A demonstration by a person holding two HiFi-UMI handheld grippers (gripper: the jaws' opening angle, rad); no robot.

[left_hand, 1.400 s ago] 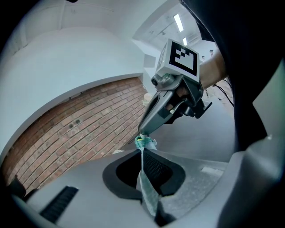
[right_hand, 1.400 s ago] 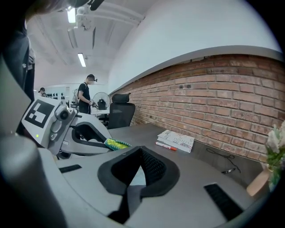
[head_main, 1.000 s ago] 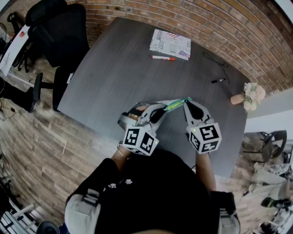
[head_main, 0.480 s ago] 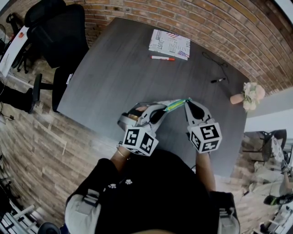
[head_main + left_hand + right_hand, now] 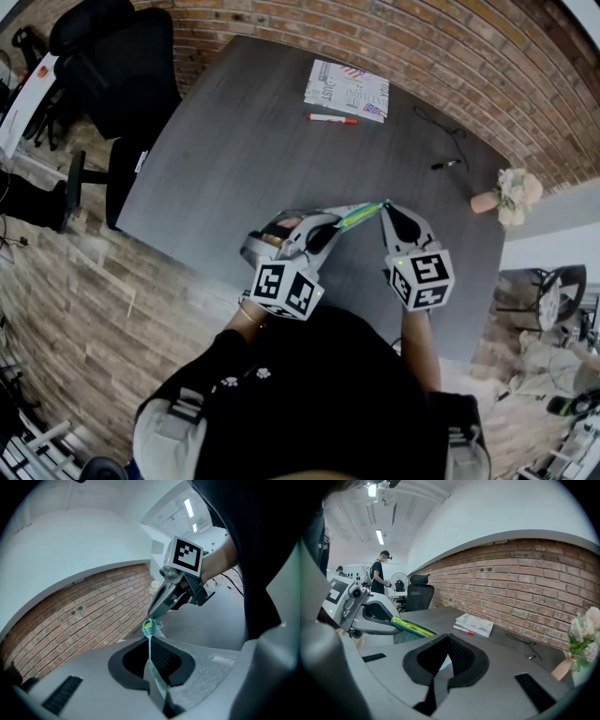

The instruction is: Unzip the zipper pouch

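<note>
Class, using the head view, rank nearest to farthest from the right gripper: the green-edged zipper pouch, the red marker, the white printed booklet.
1. green-edged zipper pouch, at the right gripper's tips
2. red marker, well ahead
3. white printed booklet, just beyond the marker

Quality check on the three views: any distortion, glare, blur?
Head view: strong fisheye, brick wall and table edges bow, corners dark, light even. Left gripper view: ceiling lights blown out, zipper pouch in focus. Right gripper view: round black vignette, flowers soft at the edge.
</note>
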